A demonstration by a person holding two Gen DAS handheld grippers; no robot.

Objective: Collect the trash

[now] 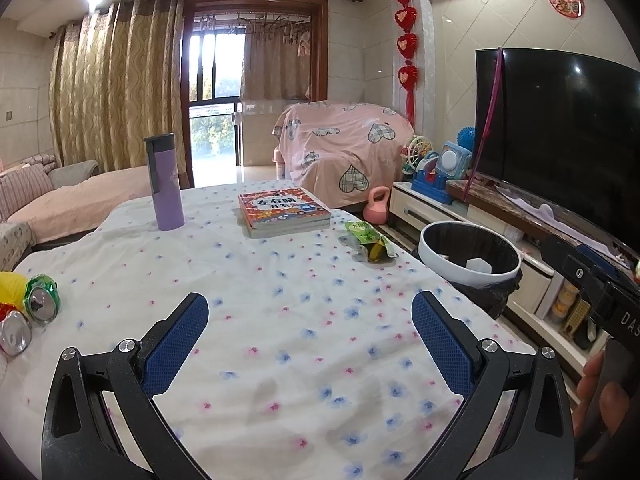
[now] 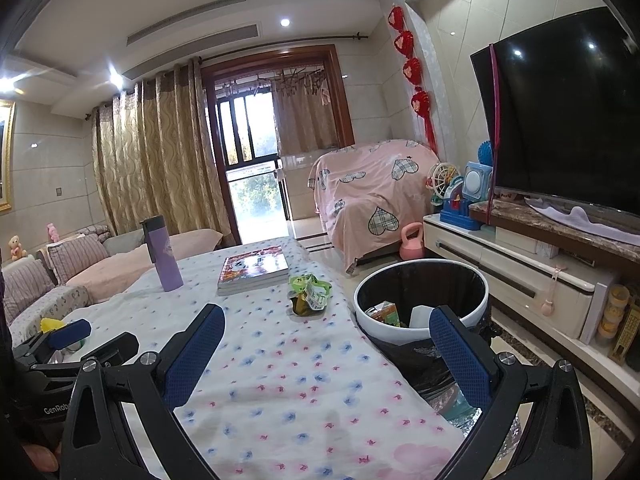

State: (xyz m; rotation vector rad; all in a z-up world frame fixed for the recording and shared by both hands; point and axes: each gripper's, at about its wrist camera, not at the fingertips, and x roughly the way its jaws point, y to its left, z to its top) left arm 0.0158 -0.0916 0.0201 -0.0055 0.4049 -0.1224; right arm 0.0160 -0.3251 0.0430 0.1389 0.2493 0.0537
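Note:
A crumpled green snack wrapper (image 1: 366,241) lies near the table's right edge; it also shows in the right wrist view (image 2: 310,295). A white trash bin with a black liner (image 1: 470,256) stands on the floor right of the table and holds some trash (image 2: 386,313). Crushed cans, one green (image 1: 40,300) and one red and silver (image 1: 14,330), lie at the table's left edge by a yellow item (image 1: 12,286). My left gripper (image 1: 310,344) is open and empty above the cloth. My right gripper (image 2: 326,354) is open and empty over the table's right edge, near the bin.
A purple flask (image 1: 166,184) and a stack of books (image 1: 284,210) stand on the flowered tablecloth (image 1: 280,320). A TV (image 1: 560,136) on a low cabinet (image 2: 516,280) runs along the right. A pink kettlebell (image 1: 376,204) sits on the floor; a sofa (image 1: 72,200) is at the left.

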